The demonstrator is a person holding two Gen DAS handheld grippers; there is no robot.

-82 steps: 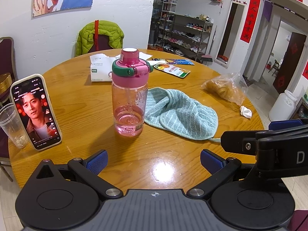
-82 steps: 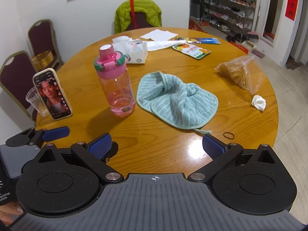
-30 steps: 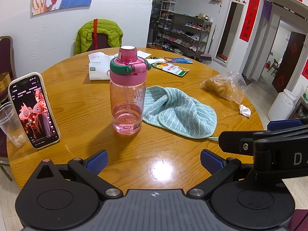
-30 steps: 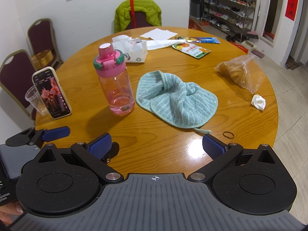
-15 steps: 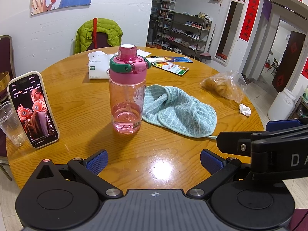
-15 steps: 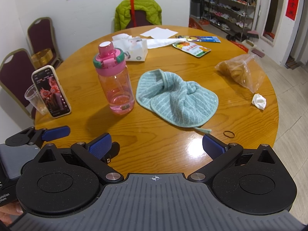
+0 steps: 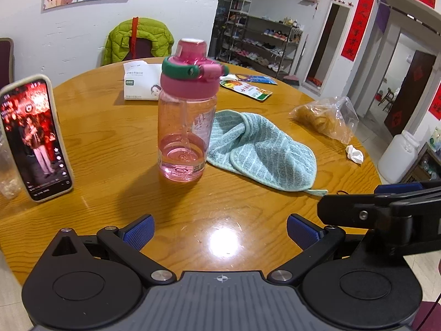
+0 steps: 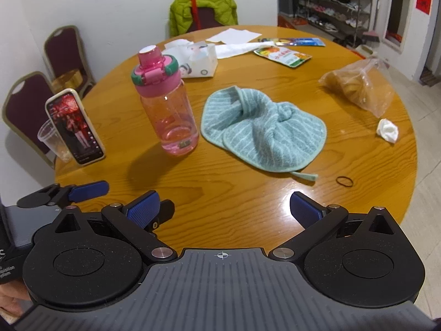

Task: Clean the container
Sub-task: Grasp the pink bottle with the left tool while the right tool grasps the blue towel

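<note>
Even, bright indoor light falls from overhead. It leaves a white glare patch on the glossy table (image 7: 223, 241) near its front edge, seen in both views. The bottle (image 8: 165, 102) casts a soft dark shadow toward the camera. Fisheye bending curves walls and doorways at the edges (corners go black). The bottle's cap looks slightly blurred in the left view.

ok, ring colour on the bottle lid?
Green ring on the pink bottle; clearest in the left wrist view.
</note>
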